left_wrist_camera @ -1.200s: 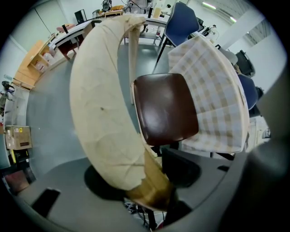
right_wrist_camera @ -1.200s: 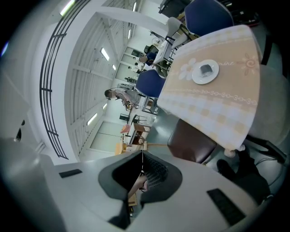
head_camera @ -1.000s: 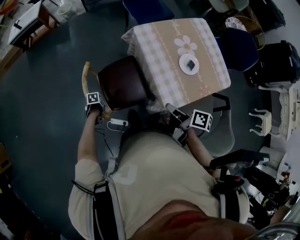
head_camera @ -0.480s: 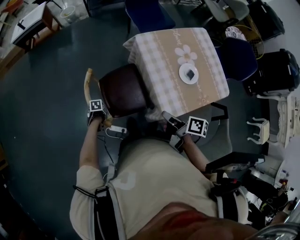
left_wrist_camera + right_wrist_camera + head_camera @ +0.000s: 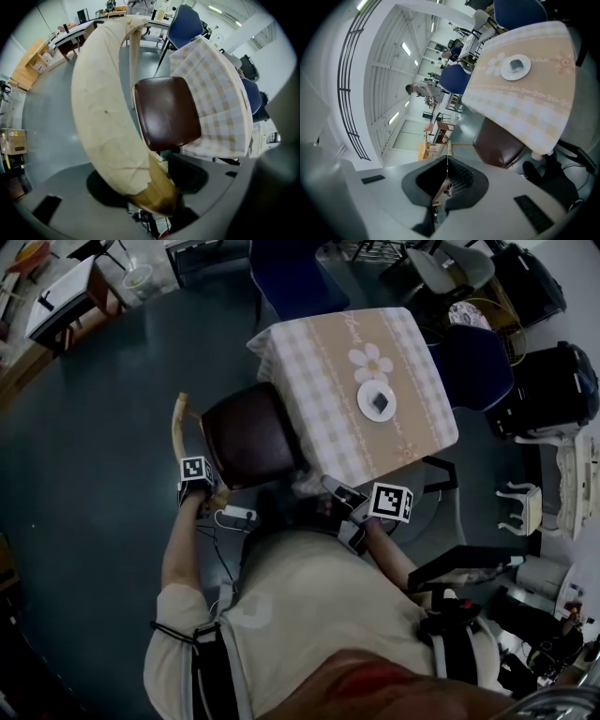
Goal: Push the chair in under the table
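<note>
The chair [image 5: 246, 435] stands at the table's [image 5: 323, 352] 8 o'clock, with the far edge of its seat [image 5: 166, 112] already tucked under the hanging cloth [image 5: 309, 460] and most of it out in the open. So we judge the push only partly done.

Our left gripper [image 5: 199, 486] points steeply down with its jaws wide apart, straddling the near end of the backrest [image 5: 177, 427]. We see no pad clearly pressing on it. Our right gripper [image 5: 446, 174] has its fingers together on nothing and hovers at the table's 6 o'clock edge.

To do this well, we should push toward 2 o'clock, square to the table's side. We hold one end of the backrest, so an off-centre shove would probably swing the chair rather than slide it. We could move the contact toward the middle of the backrest, or steady the far side with the right gripper.

We should go slowly so the seat does not drag the cloth. The power strip [image 5: 235, 514] lies on the floor at the chair's 6 o'clock, and we should keep clear of it.
</note>
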The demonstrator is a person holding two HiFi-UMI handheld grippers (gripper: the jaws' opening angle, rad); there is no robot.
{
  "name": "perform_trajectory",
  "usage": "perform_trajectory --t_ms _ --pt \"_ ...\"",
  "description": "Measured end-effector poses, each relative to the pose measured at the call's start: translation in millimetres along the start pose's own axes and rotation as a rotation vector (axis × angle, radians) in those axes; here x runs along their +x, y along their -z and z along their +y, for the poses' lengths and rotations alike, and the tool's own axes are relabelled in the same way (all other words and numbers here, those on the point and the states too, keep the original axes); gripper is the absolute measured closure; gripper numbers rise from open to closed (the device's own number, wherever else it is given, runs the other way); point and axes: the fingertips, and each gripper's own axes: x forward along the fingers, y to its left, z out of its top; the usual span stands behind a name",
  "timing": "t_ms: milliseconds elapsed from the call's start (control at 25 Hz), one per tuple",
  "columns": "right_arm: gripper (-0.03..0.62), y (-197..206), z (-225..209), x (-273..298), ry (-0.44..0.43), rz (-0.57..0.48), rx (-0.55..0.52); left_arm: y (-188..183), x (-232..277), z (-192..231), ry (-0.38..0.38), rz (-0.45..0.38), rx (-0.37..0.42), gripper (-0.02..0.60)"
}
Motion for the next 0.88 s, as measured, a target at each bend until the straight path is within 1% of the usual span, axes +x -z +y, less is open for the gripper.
perform_trajectory --t_ms 80,240,400,480,680,880 --pt "0.582 1.9 0.7 -1.6 0.003 0.004 -0.002 4.5 -2.4 -0.9 0.029 -0.007 0.001 0.322" --pt "0.582 -1.2 -2.0 -3.0 0.007 -0.01 0.008 9.1 -2.9 -2.1 0.073 0.015 0.003 0.322" --pt "0.582 -6.7 -2.5 -0.7 0.023 -0.015 0.013 -0.1 -6.2 -6.4 0.112 -0.004 0.009 0.322" --pt "0.582 -9.3 1.2 1.4 0.004 -0.018 0.0 -2.4 -7.3 -8.7 0.127 -0.012 0.011 0.324" --pt "0.582 -3.1 -0.2 -0.6 0.013 -0.016 0.01 9.3 -9.6 3.0 0.133 0.011 -0.001 0.325" --pt "0.582 -6.5 -1.7 -2.4 0.024 -0.021 0.011 12.6 -14.8 13.5 0.118 0.025 0.011 0.33"
